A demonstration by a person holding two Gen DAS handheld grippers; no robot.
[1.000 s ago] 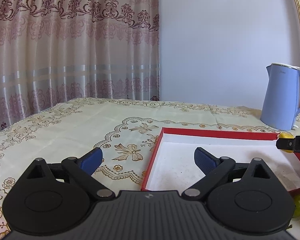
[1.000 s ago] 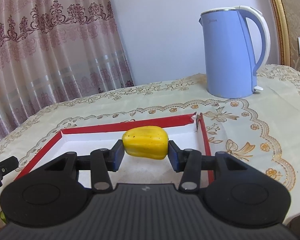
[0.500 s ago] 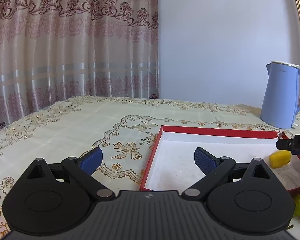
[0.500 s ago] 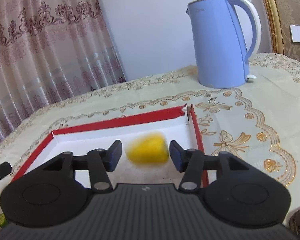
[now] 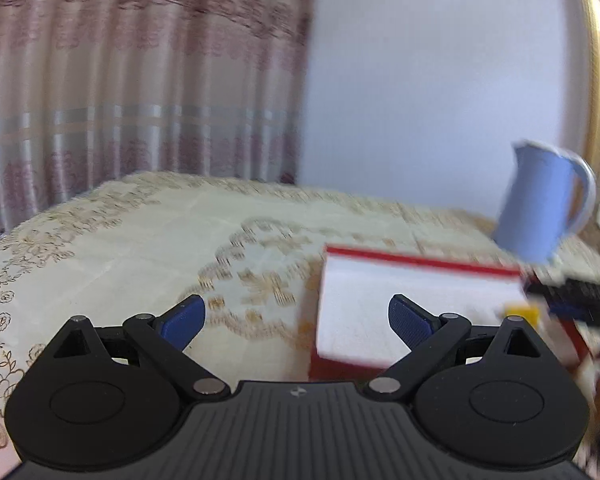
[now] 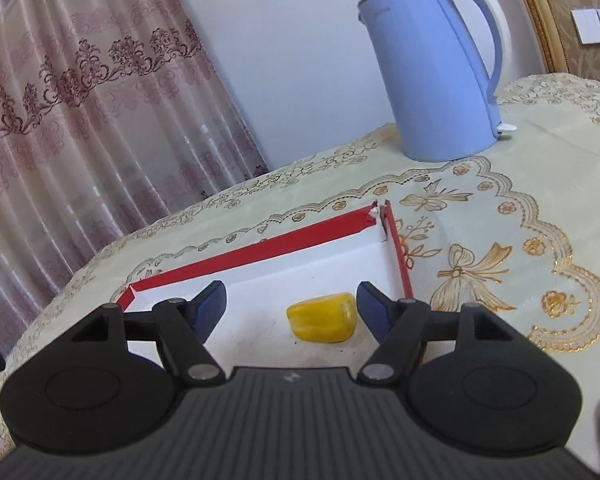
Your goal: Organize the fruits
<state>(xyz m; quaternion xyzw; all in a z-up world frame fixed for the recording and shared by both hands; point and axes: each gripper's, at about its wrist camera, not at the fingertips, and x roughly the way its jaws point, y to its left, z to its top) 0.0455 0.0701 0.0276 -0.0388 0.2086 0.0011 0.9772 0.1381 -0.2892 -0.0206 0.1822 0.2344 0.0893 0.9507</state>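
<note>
A yellow fruit (image 6: 323,317) lies on the white floor of the red-rimmed box (image 6: 260,246), near its right wall. My right gripper (image 6: 291,304) is open above the box, with the fruit loose between its fingers, close to the right one. In the blurred left wrist view the fruit (image 5: 522,315) shows at the box's (image 5: 416,262) right end. My left gripper (image 5: 296,317) is open and empty, over the tablecloth at the box's left edge. The right gripper's fingers (image 5: 568,294) show dark at the right of that view.
A blue electric kettle (image 6: 436,68) stands on the embroidered tablecloth (image 6: 500,208) behind the box; it also shows in the left wrist view (image 5: 540,204). Curtains (image 6: 80,120) hang at the back left. A gold frame edge (image 6: 536,12) is at the right.
My right gripper opened and let the yellow fruit drop into the box, then pulled back and up. My left gripper is swinging, blurring its view; the green fruit at lower right is no longer visible.
</note>
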